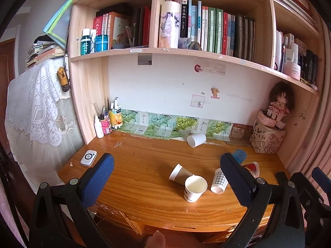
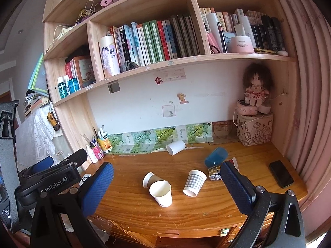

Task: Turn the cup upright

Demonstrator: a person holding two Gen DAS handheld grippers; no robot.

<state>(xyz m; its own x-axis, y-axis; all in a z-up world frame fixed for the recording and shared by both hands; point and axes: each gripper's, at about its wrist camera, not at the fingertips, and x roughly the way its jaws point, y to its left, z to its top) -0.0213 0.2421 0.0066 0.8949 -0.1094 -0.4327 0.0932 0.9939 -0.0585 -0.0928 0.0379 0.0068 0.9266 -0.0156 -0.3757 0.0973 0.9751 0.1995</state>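
Note:
Several paper cups are on the wooden desk (image 1: 144,196). A white cup (image 1: 195,188) (image 2: 161,193) stands upright near the middle front. A brown cup (image 1: 180,174) (image 2: 152,179) lies on its side behind it, touching it. A grey checked cup (image 1: 219,180) (image 2: 194,183) lies tipped to the right. A plain white cup (image 1: 196,140) (image 2: 175,147) lies on its side at the back. A blue cup (image 1: 240,155) (image 2: 216,157) and a red-patterned cup (image 1: 252,168) (image 2: 215,172) lie at the right. My left gripper (image 1: 165,177) and my right gripper (image 2: 165,184) are open and empty above the desk's front.
A black phone (image 2: 281,173) lies at the desk's right. A small white device (image 1: 88,157) lies at the left. A pen holder and bottles (image 1: 105,122) stand back left, a printed bag with a doll (image 1: 269,136) back right. Bookshelves hang above.

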